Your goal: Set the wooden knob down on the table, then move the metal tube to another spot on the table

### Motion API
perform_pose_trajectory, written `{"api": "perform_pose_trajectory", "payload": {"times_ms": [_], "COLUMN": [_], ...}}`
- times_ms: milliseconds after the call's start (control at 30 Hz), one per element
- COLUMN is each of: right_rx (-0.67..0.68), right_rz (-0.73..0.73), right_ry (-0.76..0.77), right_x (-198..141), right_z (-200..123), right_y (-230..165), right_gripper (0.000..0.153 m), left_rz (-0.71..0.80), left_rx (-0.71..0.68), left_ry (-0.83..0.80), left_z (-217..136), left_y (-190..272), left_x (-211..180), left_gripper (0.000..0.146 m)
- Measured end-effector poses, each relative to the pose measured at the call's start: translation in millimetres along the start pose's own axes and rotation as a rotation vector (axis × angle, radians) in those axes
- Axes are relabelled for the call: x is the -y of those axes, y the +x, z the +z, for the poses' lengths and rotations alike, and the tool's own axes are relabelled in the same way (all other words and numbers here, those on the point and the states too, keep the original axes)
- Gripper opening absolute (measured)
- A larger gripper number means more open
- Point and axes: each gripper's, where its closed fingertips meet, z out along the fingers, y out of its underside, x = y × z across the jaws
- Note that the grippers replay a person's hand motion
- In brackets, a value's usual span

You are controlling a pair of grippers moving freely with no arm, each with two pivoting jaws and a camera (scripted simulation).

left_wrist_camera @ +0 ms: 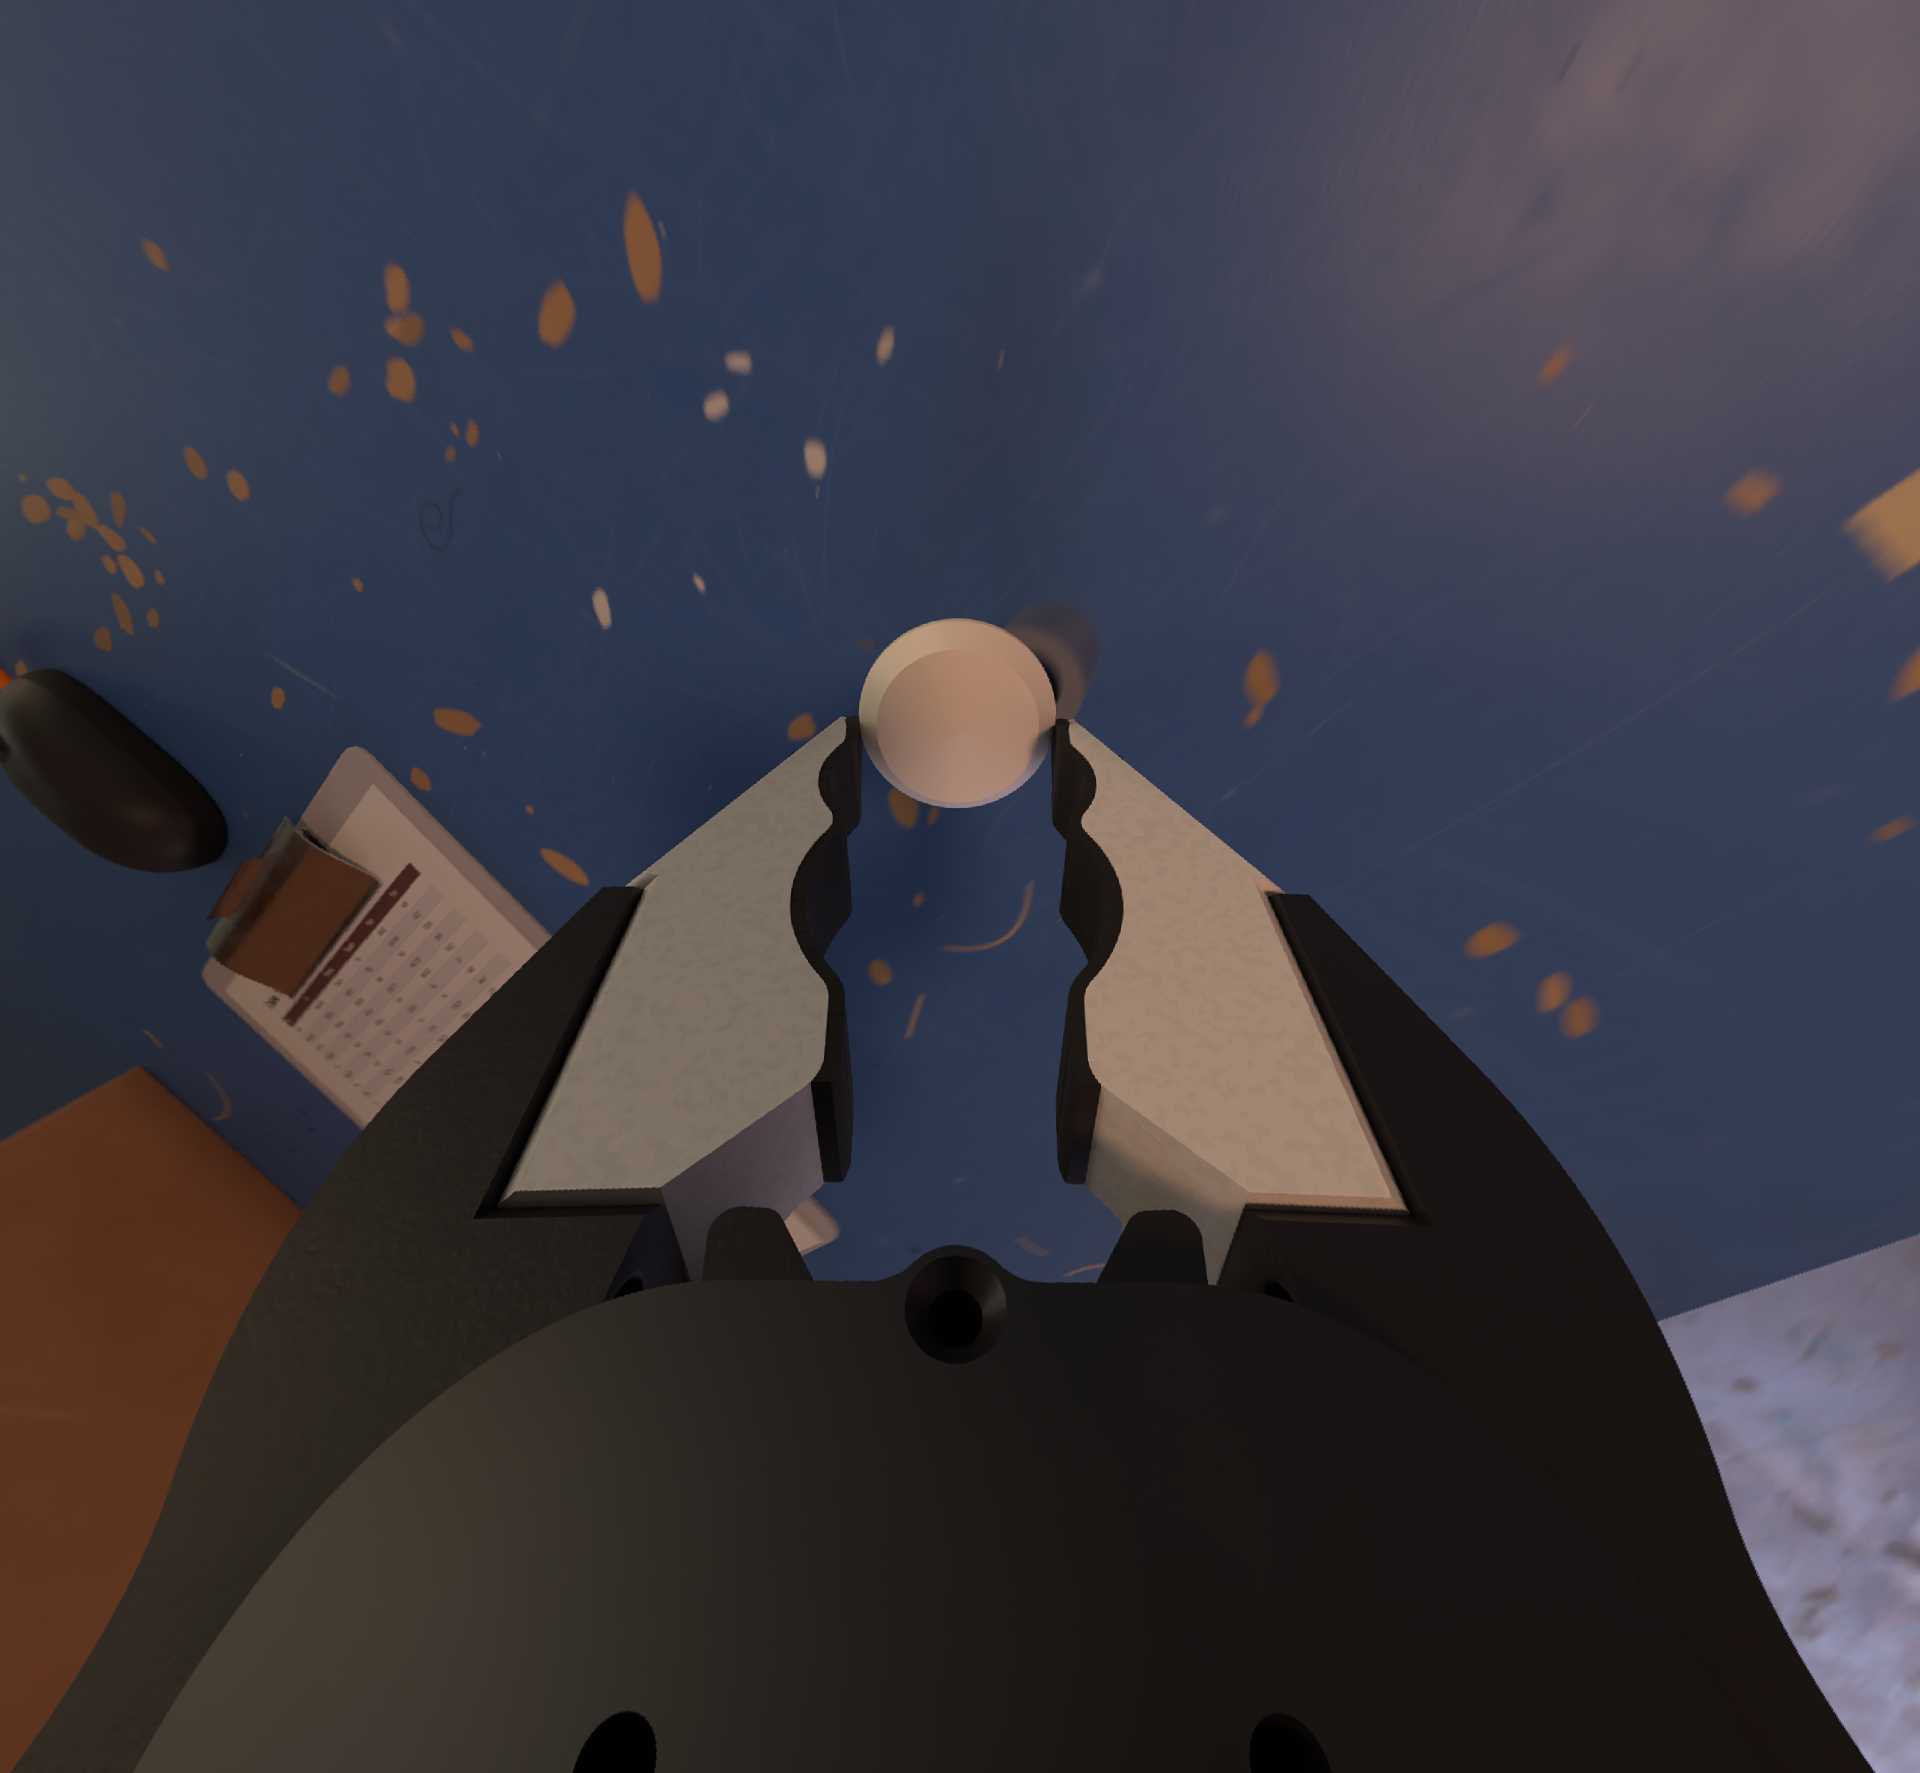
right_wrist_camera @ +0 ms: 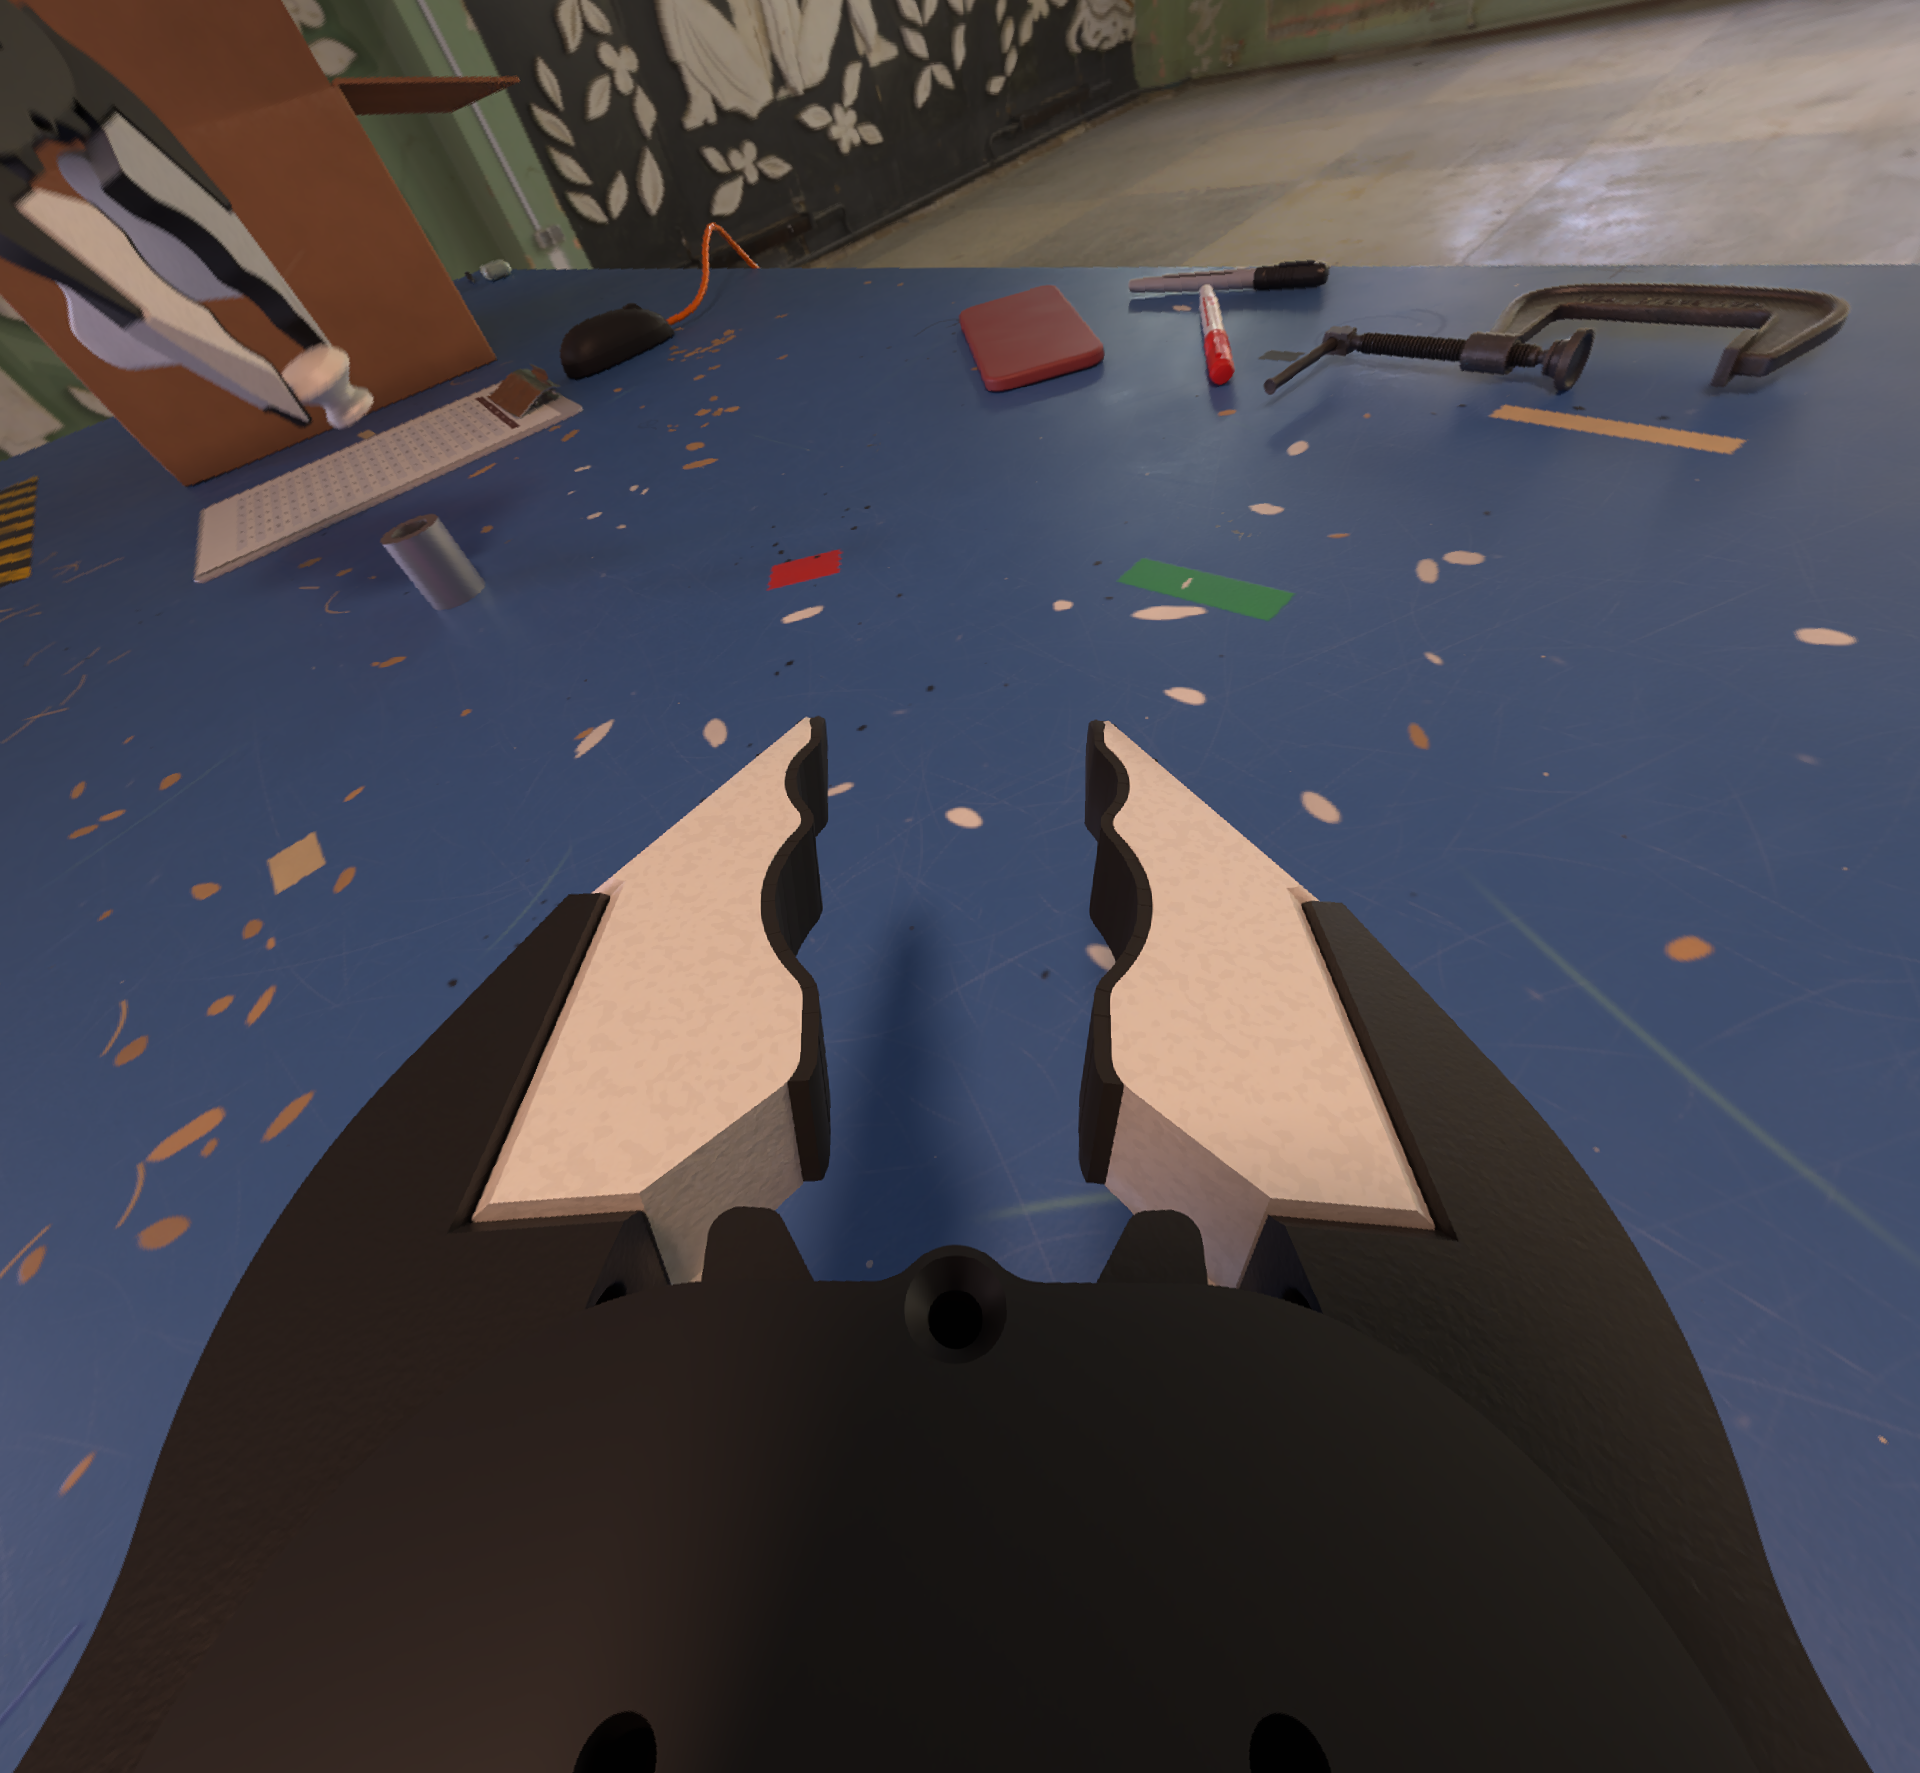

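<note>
My left gripper (left_wrist_camera: pixel 956 736) points down at the blue table (left_wrist_camera: pixel 1351 373) and is shut on a pale wooden knob (left_wrist_camera: pixel 956 710) held at its fingertips, above the surface. In the right wrist view the left gripper (right_wrist_camera: pixel 312 393) shows at the far left with the knob (right_wrist_camera: pixel 330 383) in the air above a clipboard. A short grey metal tube (right_wrist_camera: pixel 434 560) stands on the table at the left, just in front of that clipboard. My right gripper (right_wrist_camera: pixel 956 736) is open and empty, low over the table (right_wrist_camera: pixel 1039 892), well short of the tube.
A clipboard (right_wrist_camera: pixel 364 476) and black mouse (right_wrist_camera: pixel 613 339) lie by a brown cardboard box (right_wrist_camera: pixel 260 217). At the back are a red pad (right_wrist_camera: pixel 1029 336), two markers (right_wrist_camera: pixel 1214 336) and a C-clamp (right_wrist_camera: pixel 1621 331). The table edge and floor (left_wrist_camera: pixel 1818 1411) show at lower right.
</note>
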Motion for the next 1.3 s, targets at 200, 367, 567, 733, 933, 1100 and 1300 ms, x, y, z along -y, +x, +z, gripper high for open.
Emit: {"api": "perform_pose_trajectory", "payload": {"times_ms": [200, 367, 567, 733, 933, 1100, 1300], "right_rx": [0.034, 0.052, 0.06, 0.062, 0.057, 0.057, 0.061], "right_rz": [-0.007, -0.033, -0.026, 0.003, -0.005, -0.016, -0.007], "right_ry": [0.003, -0.001, 0.012, 0.011, 0.001, -0.004, -0.003], "right_x": [0.6, 0.3, 0.8, -0.2, -1.7, -2.5, -2.4], "right_z": [1.1, 2.3, -1.2, -5.2, -6.0, -6.6, -7.3], "right_y": [-4.8, -9.2, -10.0, -8.7, -9.5, -10.9, -10.4], "right_gripper": [0.049, 0.046, 0.045, 0.044, 0.044, 0.044, 0.044], "left_rz": [-0.244, -0.386, -0.535, -0.59, -0.6, -0.532, -0.529], "left_rx": [-0.098, -0.198, -0.275, -0.271, -0.265, -0.221, -0.194], "left_ry": [0.148, 0.066, -0.119, -0.113, -0.123, -0.091, 0.155], "left_z": [-46.2, -17.5, 61.6, 89.0, 106.9, 100.2, 5.2], "left_y": [45.9, 79.8, 94.1, 90.5, 99.2, 98.6, 71.6], "left_x": [101.3, 163.7, 179.5, 192.1, 195.4, 193.3, 172.1], "left_gripper": [0.036, 0.036, 0.036, 0.036, 0.036, 0.038, 0.082]}}
